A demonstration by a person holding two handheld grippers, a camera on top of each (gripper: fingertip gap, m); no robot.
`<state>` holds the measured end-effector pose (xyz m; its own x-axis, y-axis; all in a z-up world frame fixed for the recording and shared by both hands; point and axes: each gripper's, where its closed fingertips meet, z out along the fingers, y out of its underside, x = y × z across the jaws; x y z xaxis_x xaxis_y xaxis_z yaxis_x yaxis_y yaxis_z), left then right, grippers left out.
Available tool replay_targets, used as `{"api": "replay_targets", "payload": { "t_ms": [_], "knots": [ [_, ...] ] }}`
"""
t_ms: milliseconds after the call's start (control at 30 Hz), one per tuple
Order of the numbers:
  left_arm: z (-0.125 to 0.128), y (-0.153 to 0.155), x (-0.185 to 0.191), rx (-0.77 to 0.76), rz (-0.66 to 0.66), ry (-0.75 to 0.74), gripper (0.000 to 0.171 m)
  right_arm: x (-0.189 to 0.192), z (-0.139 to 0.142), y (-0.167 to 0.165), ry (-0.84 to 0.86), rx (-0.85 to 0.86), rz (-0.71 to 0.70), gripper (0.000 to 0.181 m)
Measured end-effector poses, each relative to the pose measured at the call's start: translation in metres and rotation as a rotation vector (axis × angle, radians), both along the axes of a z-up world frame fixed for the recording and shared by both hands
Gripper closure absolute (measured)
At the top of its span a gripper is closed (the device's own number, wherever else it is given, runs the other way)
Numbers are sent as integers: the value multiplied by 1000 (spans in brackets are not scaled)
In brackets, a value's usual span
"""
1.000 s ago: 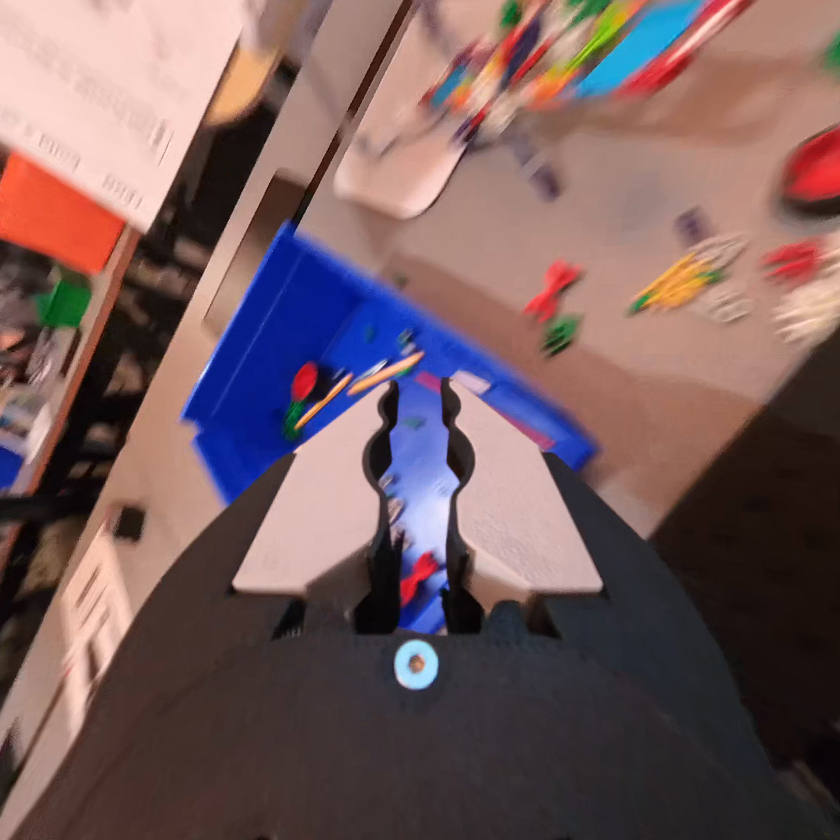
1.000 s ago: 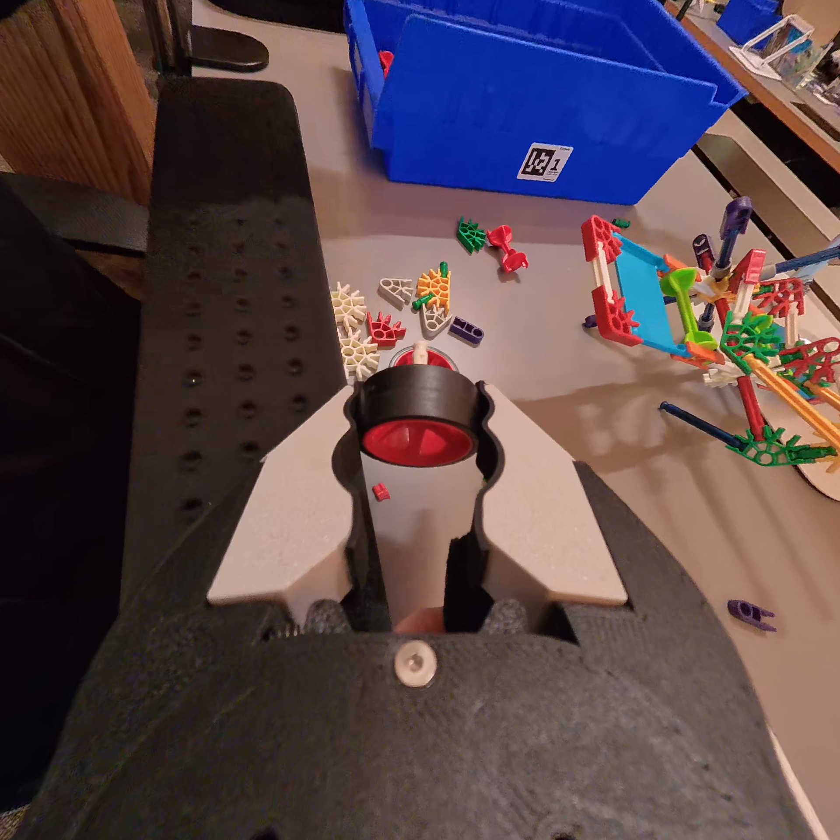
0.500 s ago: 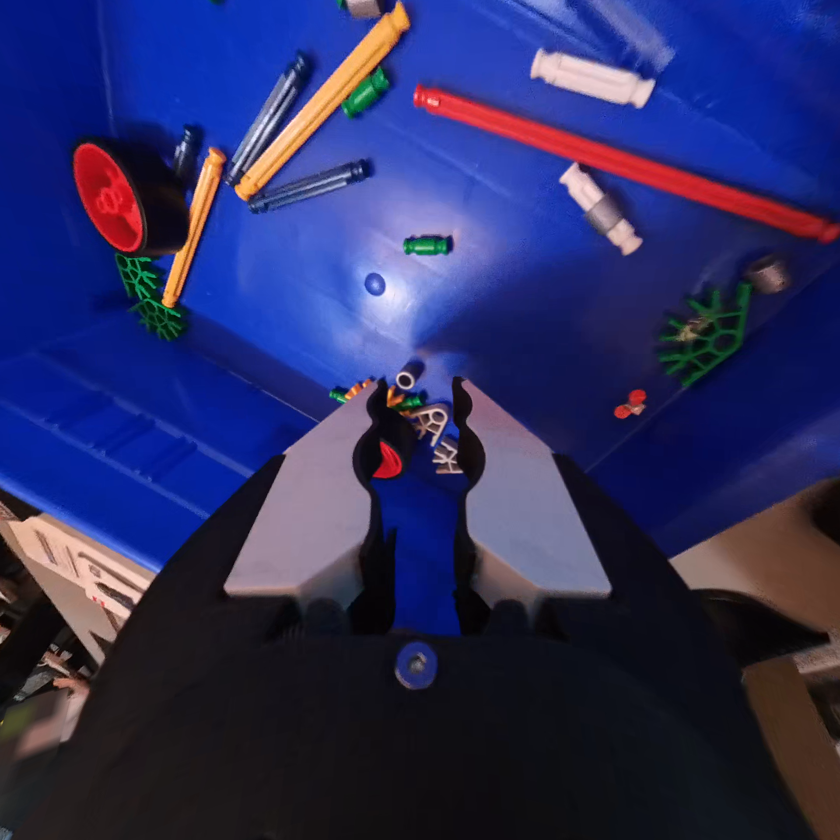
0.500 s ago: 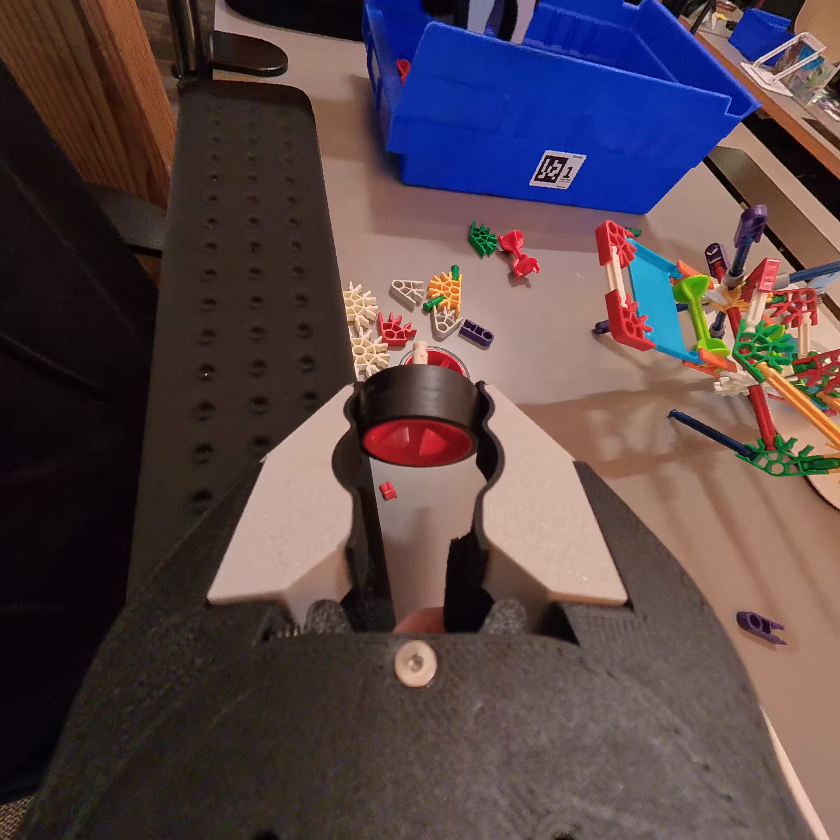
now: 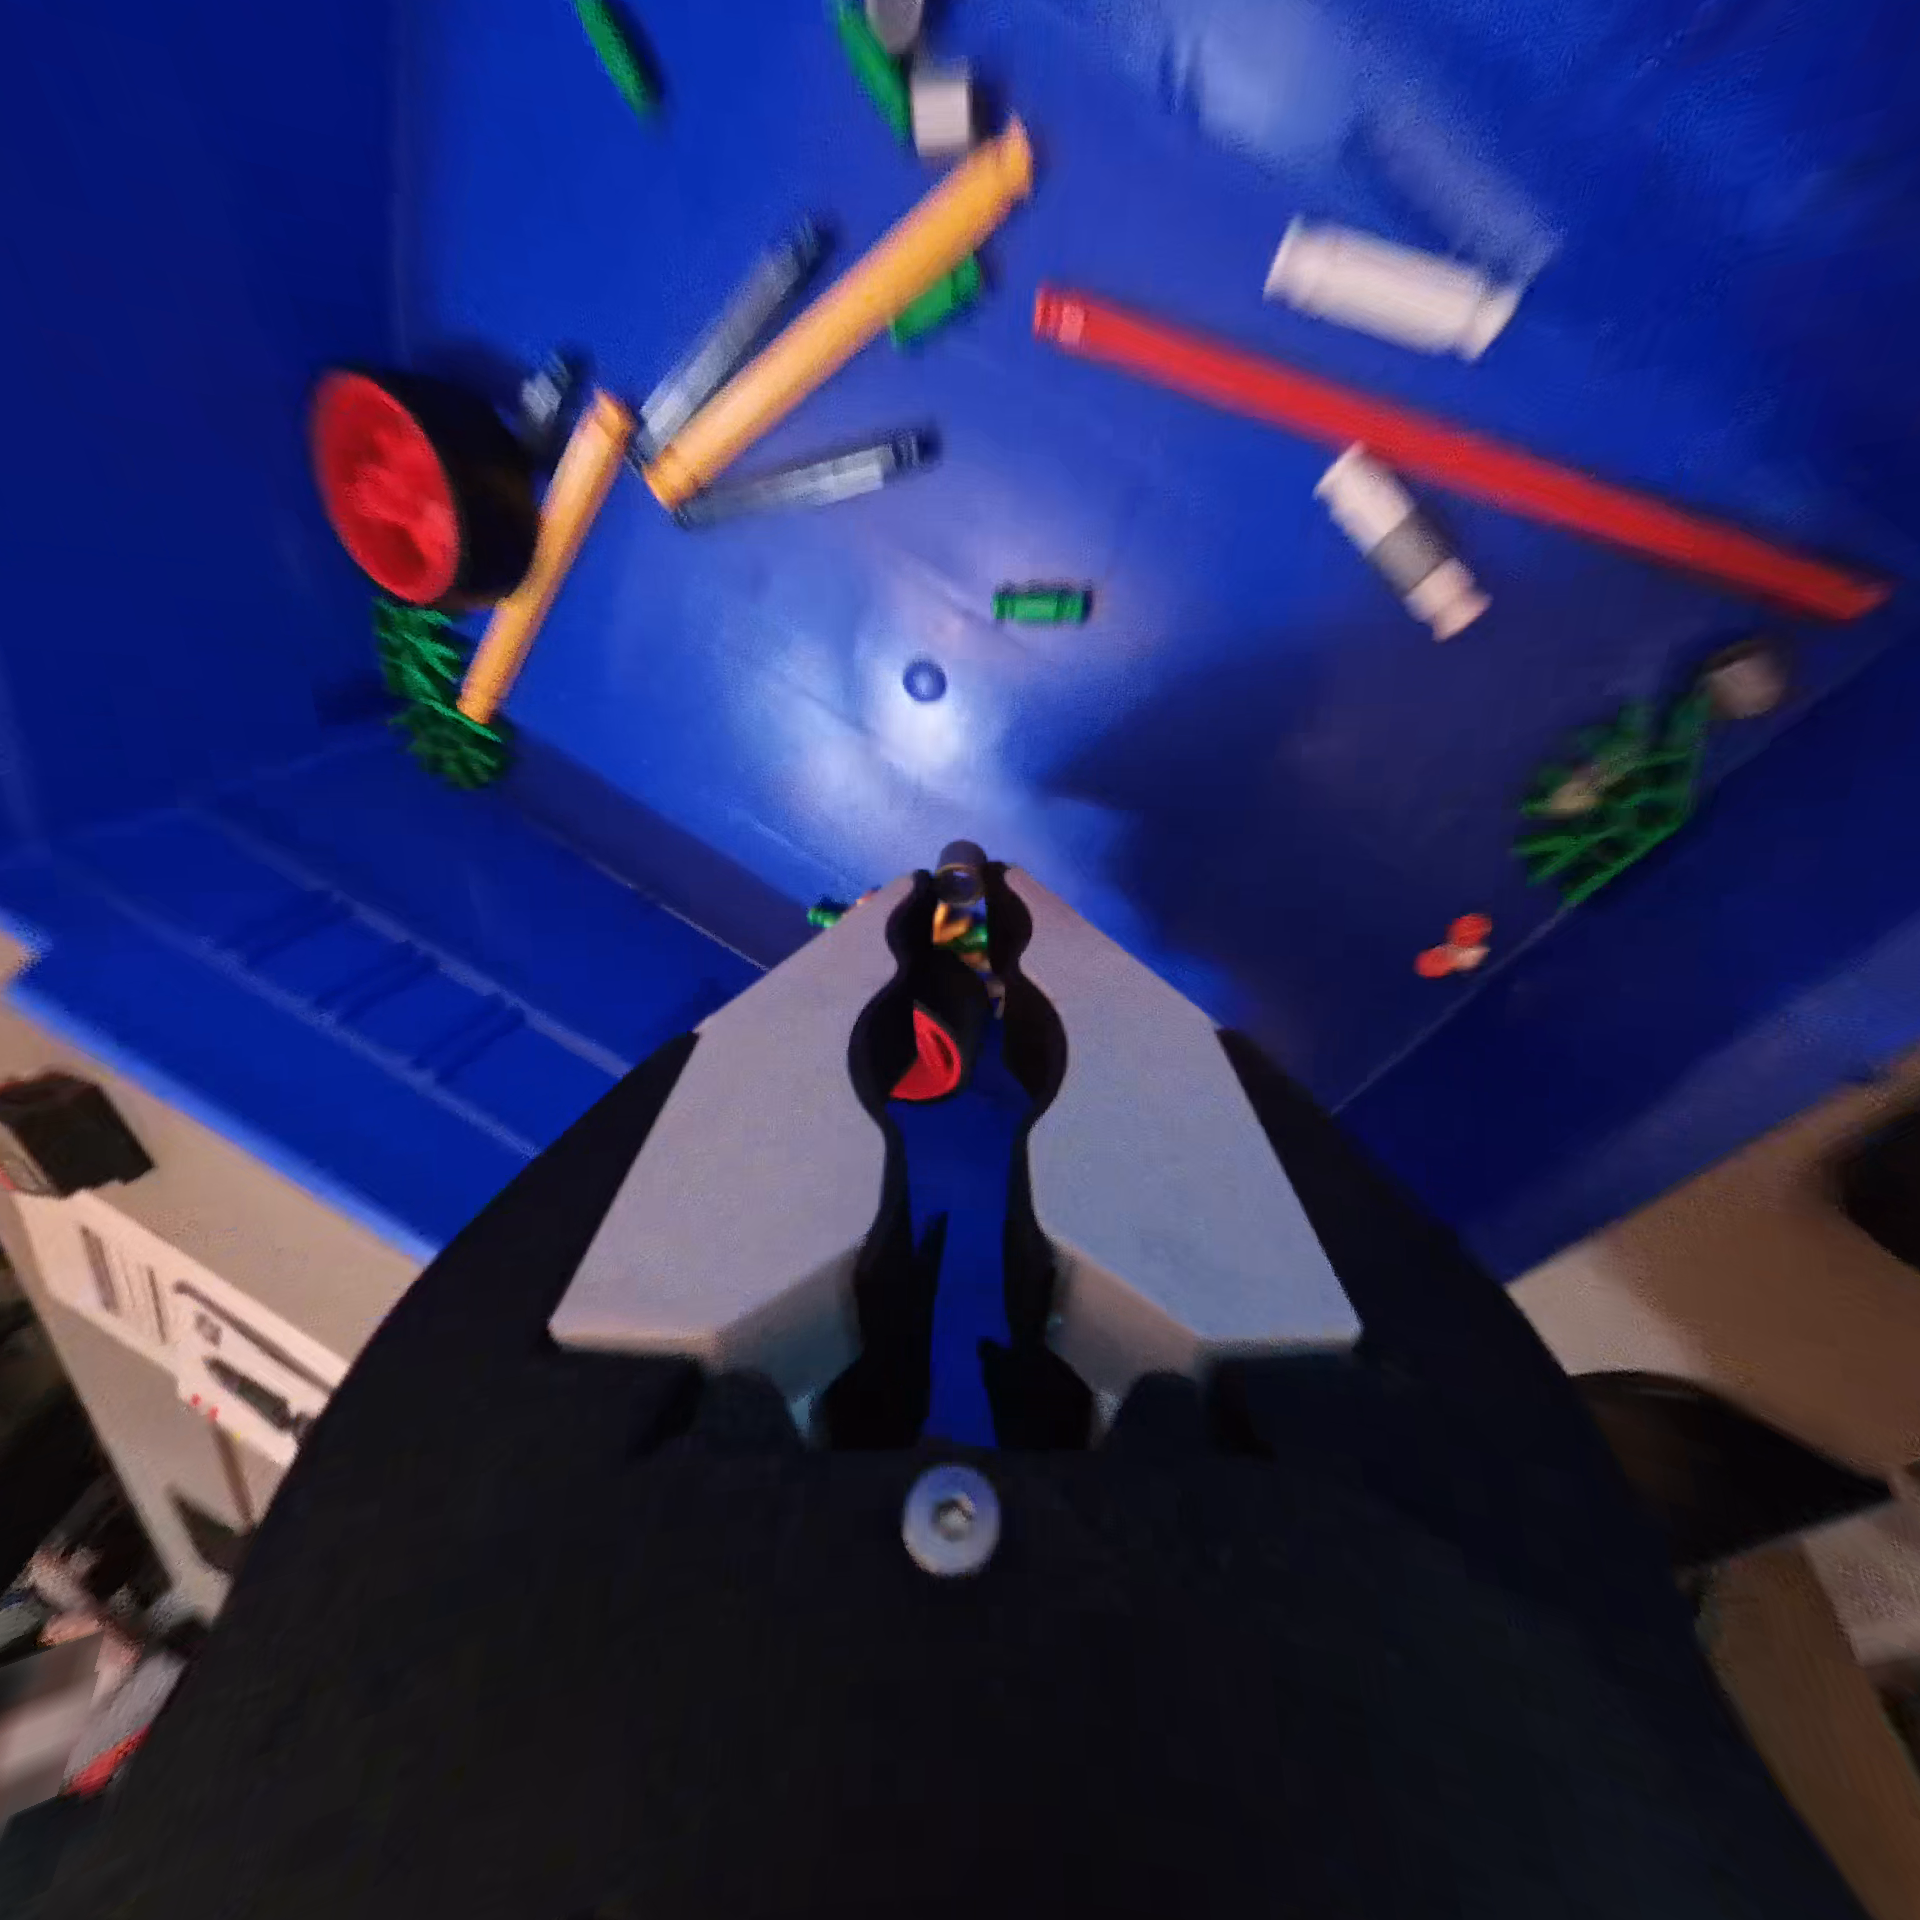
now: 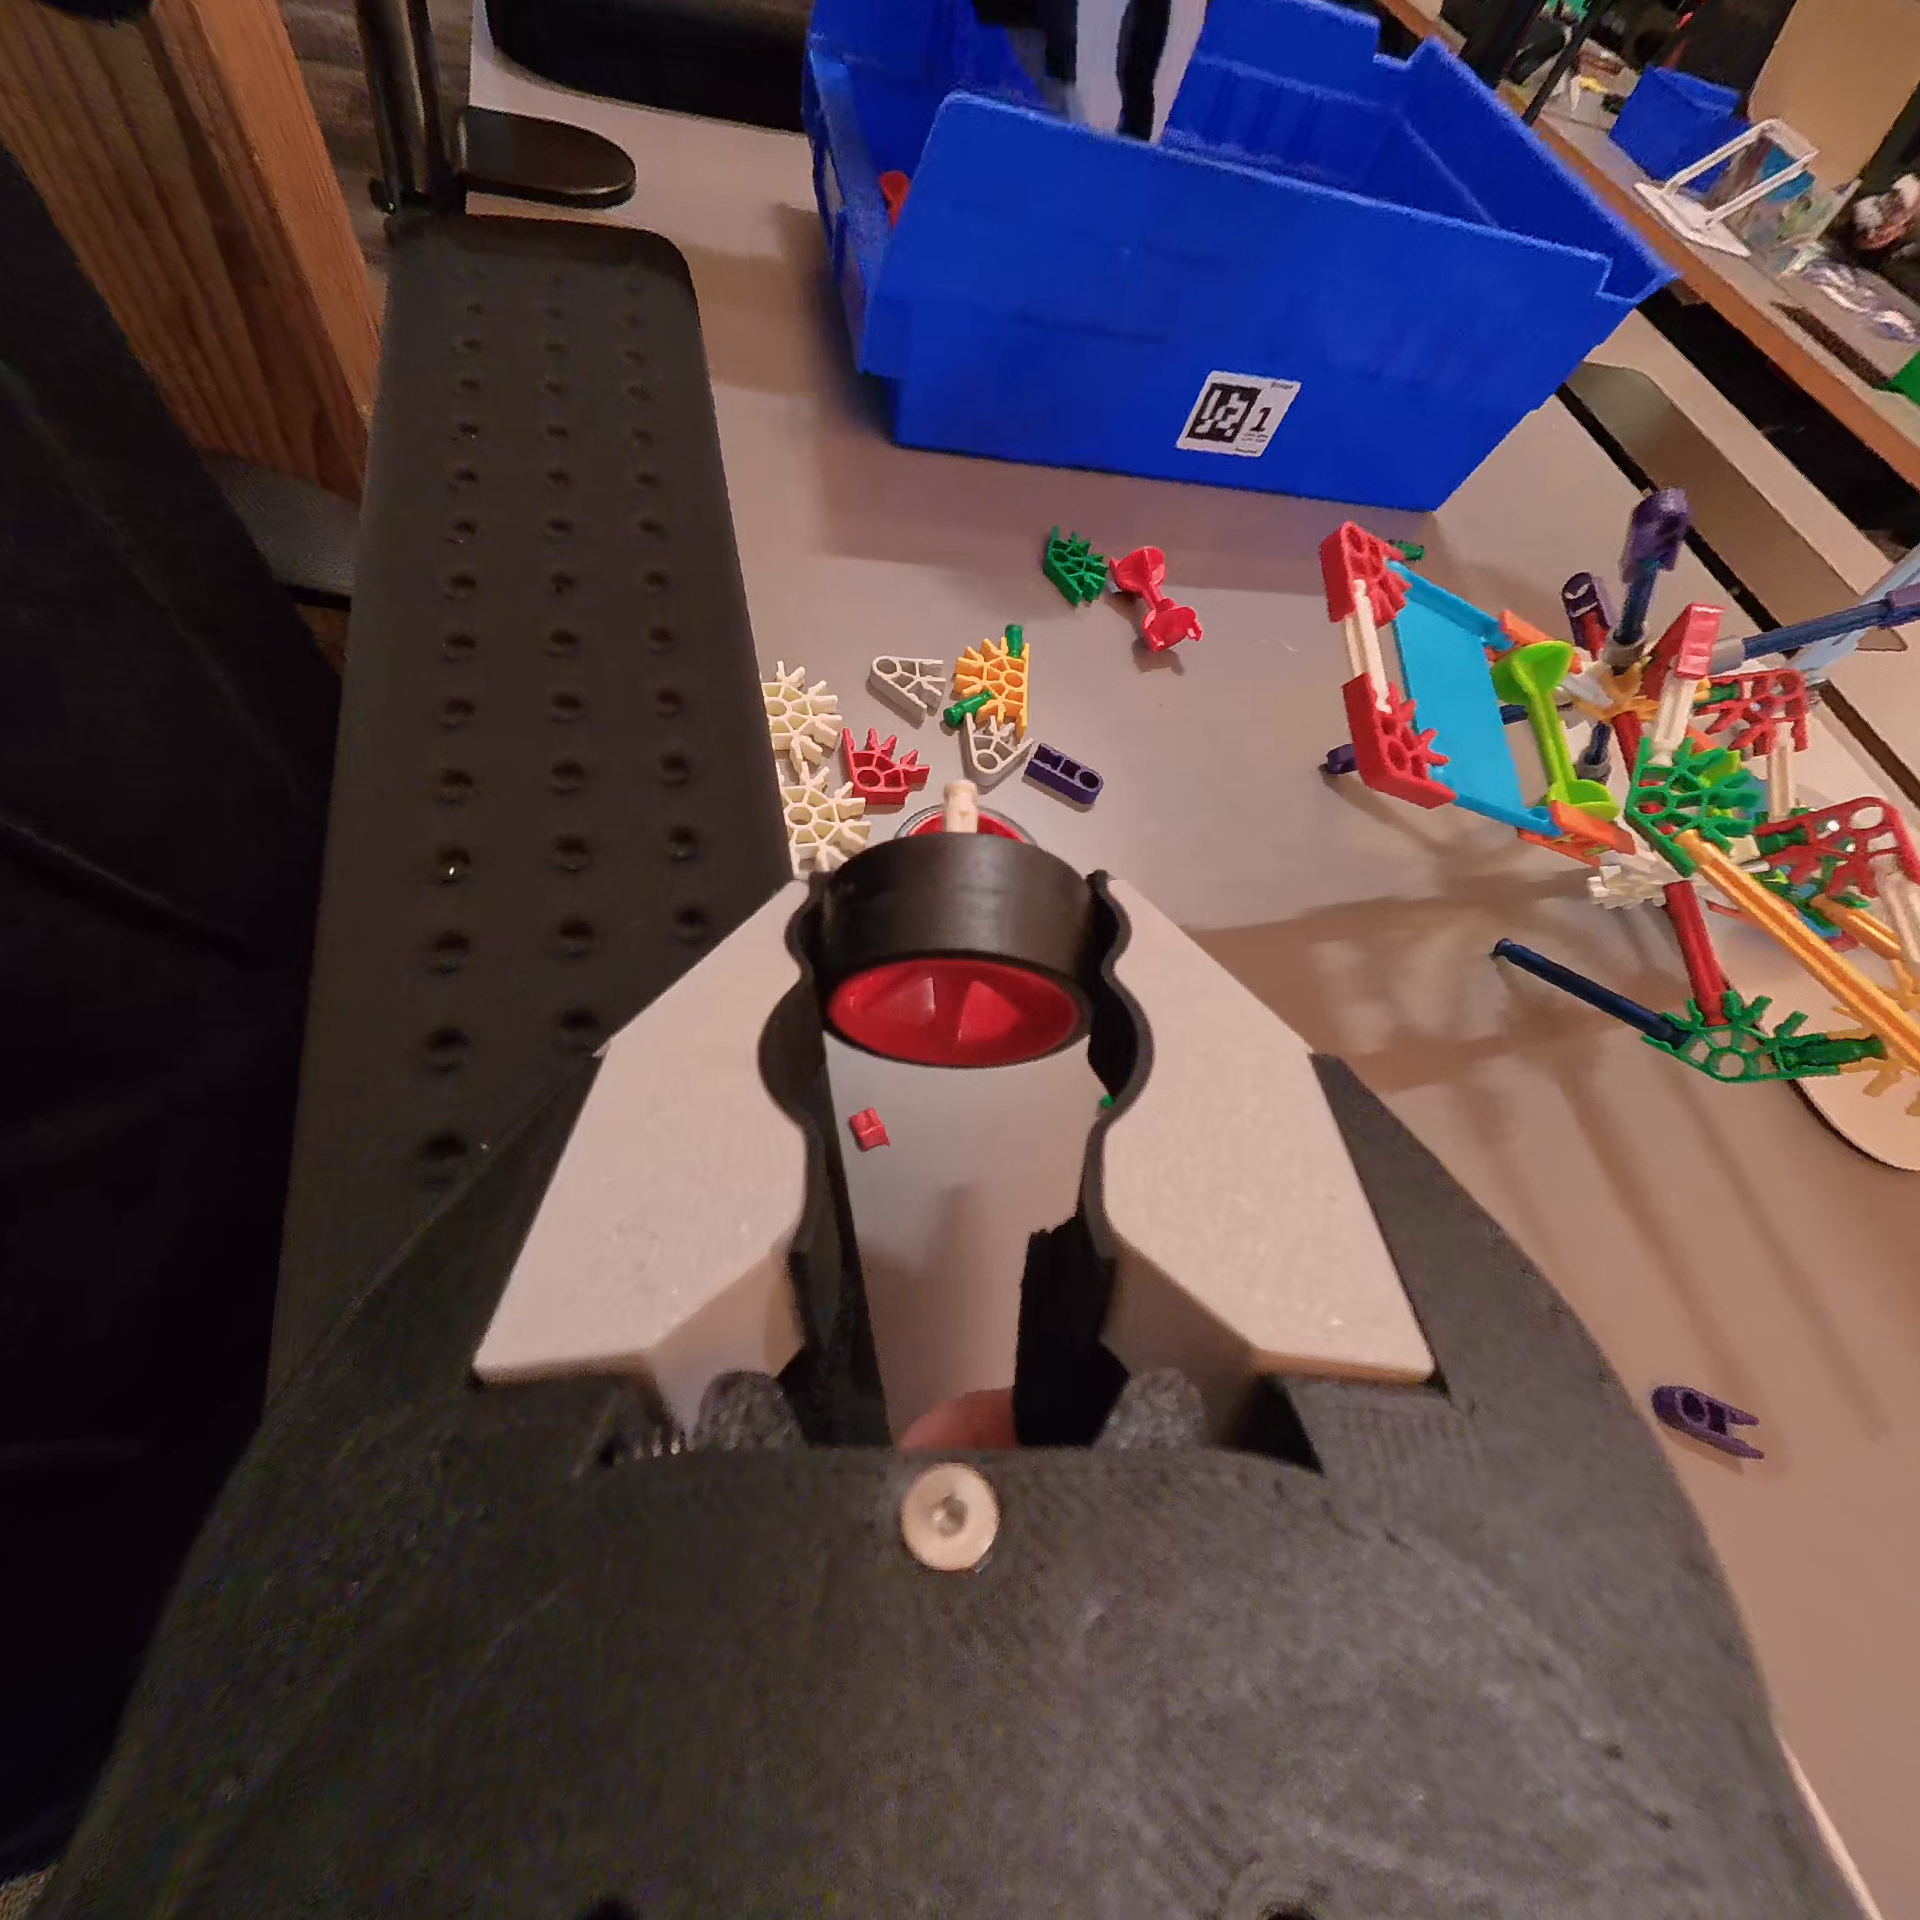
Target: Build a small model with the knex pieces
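Note:
My left gripper (image 5: 958,896) is down inside a blue bin (image 5: 260,935), and its fingertips are shut on a small grey ring (image 5: 961,871). Below its fingers a small black wheel with a red hub (image 5: 928,1051) lies on the bin floor among tiny orange and green bits. My right gripper (image 6: 951,894) is shut on a black wheel with a red hub (image 6: 951,1013) and holds it above the grey table (image 6: 1195,904). Just beyond that wheel, a red disc with a white peg (image 6: 961,816) stands on the table.
The bin holds a larger red-hubbed wheel (image 5: 390,488), orange rods (image 5: 831,322), a long red rod (image 5: 1455,457), white and grey pegs and green connectors. On the table are loose connectors (image 6: 883,727), a colourful rod model (image 6: 1558,727), the bin's outside (image 6: 1195,312) and a black perforated plate (image 6: 540,623). Left tips to right tips: about 35 centimetres.
My left gripper swung from above the table down into the bin, and its jaws closed on the grey ring that lay just ahead. My right gripper keeps the wheel and has barely shifted.

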<state>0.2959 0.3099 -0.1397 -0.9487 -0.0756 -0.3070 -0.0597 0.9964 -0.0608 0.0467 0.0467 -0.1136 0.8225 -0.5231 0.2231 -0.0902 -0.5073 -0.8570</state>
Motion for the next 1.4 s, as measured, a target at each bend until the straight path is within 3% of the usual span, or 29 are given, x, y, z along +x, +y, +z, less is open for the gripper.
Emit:
{"api": "replay_targets", "payload": {
  "t_ms": [100, 233, 367, 500, 700, 1133, 1400],
  "knots": [
    [54, -49, -30, -242, -112, -93, 164, 5, 8, 0, -20, 41, -24, 134],
    [113, -134, -120, -494, -433, -143, 164, 9, 25, 4, -60, 130, -49, 134],
    [119, -206, -206, -626, -715, -93, 164, 9, 40, 3, -125, 179, -57, 135],
    [111, -246, -240, -719, -817, -34, 164, 4, 54, 0, -165, 245, -45, 135],
    [114, -267, -254, -784, -860, 30, 164, 0, 68, -3, -220, 290, -38, 135],
    [118, -279, -267, -879, -865, 159, 164, -8, 81, -7, -270, 344, -18, 135],
    [126, -291, -286, -980, -866, 316, 164, -17, 97, -5, -279, 455, 41, 134]
  ]
}}
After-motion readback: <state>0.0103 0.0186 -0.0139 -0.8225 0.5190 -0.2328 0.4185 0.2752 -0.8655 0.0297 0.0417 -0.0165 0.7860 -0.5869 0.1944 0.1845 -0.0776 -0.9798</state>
